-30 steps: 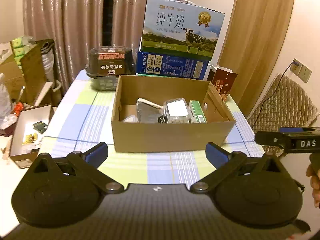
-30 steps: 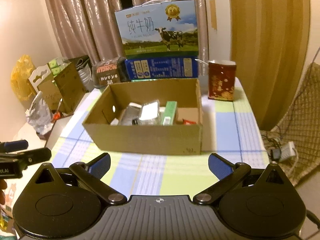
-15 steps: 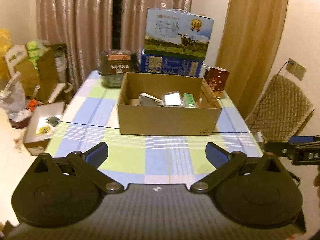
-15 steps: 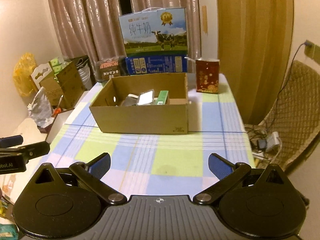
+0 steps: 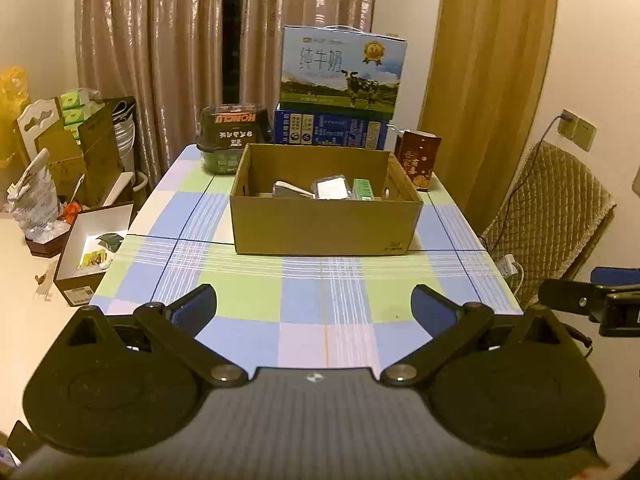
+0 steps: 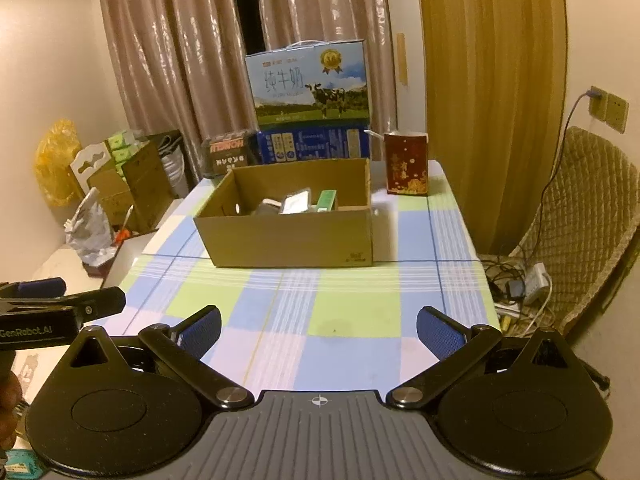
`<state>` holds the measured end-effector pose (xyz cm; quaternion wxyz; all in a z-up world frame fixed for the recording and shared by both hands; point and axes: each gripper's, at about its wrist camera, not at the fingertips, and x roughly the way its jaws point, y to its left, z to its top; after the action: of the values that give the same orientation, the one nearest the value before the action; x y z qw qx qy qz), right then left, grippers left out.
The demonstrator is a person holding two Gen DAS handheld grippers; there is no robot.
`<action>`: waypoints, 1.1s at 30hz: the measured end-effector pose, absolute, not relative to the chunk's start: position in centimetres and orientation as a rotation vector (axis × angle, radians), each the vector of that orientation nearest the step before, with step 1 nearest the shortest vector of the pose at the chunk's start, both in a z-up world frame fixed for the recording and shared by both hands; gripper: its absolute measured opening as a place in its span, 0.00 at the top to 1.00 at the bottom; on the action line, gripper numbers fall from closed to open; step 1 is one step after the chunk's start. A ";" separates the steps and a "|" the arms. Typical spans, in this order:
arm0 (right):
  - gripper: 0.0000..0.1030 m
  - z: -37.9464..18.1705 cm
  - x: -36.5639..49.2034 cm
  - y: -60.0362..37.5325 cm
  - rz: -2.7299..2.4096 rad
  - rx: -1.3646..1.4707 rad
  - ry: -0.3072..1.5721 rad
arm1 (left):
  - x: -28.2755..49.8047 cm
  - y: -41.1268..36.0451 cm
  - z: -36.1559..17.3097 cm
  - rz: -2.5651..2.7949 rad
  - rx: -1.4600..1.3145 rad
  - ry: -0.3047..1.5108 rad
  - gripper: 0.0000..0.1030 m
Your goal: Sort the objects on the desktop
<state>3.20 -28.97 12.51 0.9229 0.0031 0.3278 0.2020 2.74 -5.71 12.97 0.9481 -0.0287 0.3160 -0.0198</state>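
Both grippers are held spread and empty over the near edge of the table, well short of the box.

The left gripper [image 5: 314,306] and right gripper [image 6: 318,326] are seen with fingers wide apart, nothing between them. A bare stretch of checked cloth on the table [image 5: 248,292] is left open between the grippers and the box [image 5: 326,224]; narrower strips are left at either side of the box. Inside the box a grey pouch [image 5: 290,190], a clear packet [image 5: 330,188] and a green carton [image 5: 363,190] are seen. Behind it, along the far edge, a milk case [image 5: 342,68] printed "纯牛奶", a dark tub [image 5: 234,130] marked "HONGLI" upside down, and a red carton [image 5: 418,160] are stood. "GenRobot.AI" is read on the left gripper's side in the right view.
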 end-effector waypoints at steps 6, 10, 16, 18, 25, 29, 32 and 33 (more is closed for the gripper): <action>0.02 12.5 3.5 -29.4 0.405 0.015 0.679 | 2.3 -6.4 13.3 -0.045 -0.052 0.635 0.01; 0.02 12.4 3.8 -29.5 0.405 0.014 0.680 | 2.6 -6.6 13.5 -0.054 -0.062 0.635 0.01; 0.02 12.2 4.0 -29.4 0.407 0.010 0.684 | 3.0 -6.6 13.3 -0.054 -0.063 0.643 0.01; 0.02 12.1 4.1 -29.4 0.405 0.011 0.686 | 3.2 -6.6 13.2 -0.054 -0.062 0.648 0.01; 0.02 11.8 4.4 -29.2 0.402 0.010 0.694 | 3.5 -6.6 12.6 -0.057 -0.065 0.660 0.01; 0.02 11.7 4.4 -29.2 0.403 0.008 0.696 | 3.6 -6.5 12.4 -0.060 -0.069 0.662 0.01; 0.02 11.6 4.5 -29.1 0.405 0.009 0.698 | 3.8 -6.4 12.3 -0.062 -0.072 0.667 0.01; 0.02 11.5 4.5 -29.1 0.405 0.008 0.698 | 3.8 -6.4 12.3 -0.064 -0.074 0.669 0.01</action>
<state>4.52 -29.09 11.51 0.9196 0.0038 0.3397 0.1971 3.79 -6.40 12.28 0.9435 -0.0364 0.3279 -0.0314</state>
